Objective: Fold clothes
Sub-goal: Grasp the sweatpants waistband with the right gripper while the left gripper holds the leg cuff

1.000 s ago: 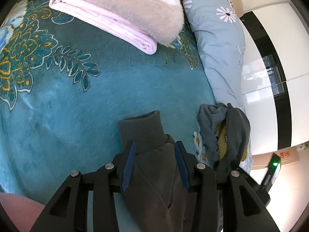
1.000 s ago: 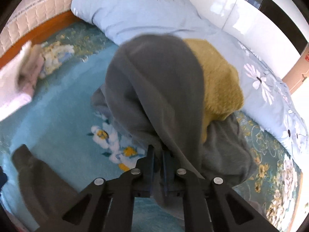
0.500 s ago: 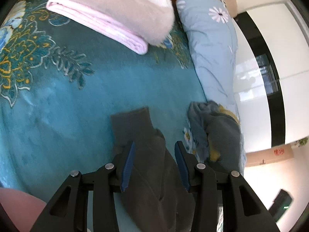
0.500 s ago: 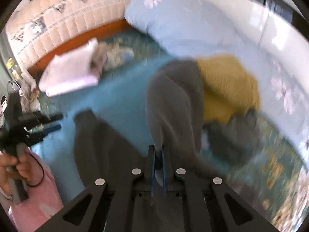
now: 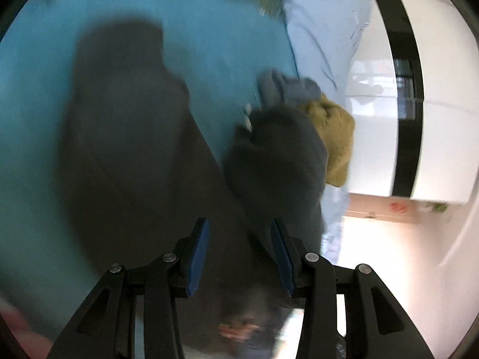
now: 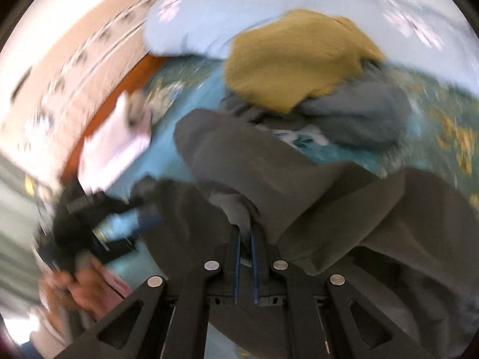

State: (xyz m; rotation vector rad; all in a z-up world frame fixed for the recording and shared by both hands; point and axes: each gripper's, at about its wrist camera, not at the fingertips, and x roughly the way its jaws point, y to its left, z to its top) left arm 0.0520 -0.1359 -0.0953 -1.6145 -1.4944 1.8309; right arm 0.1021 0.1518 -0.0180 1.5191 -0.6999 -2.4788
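Note:
A dark grey garment (image 5: 134,149) lies spread on the teal blanket (image 5: 224,30). My left gripper (image 5: 239,251) hangs just over it. Its blue pads (image 5: 197,251) stand apart and the cloth runs wide past both sides. In the right wrist view my right gripper (image 6: 245,239) is shut on a fold of the same dark grey garment (image 6: 299,185), which drapes away from the pads. Behind it sits a pile with a mustard knit (image 6: 293,56) on a blue-grey garment (image 6: 359,119). The left gripper (image 6: 98,218) and the hand (image 6: 74,284) holding it show blurred at the left.
A light blue flowered duvet (image 6: 209,15) borders the far side of the bed. Folded pink and white blankets (image 6: 119,137) lie by the wooden headboard (image 6: 98,113). In the left wrist view the mustard knit (image 5: 332,137) sits near the bed's edge, with white cupboards (image 5: 434,119) beyond.
The right gripper has dragged the dark grey garment off the pile and toward the near side. The left gripper moved forward and down over the cloth. Both views are now blurred.

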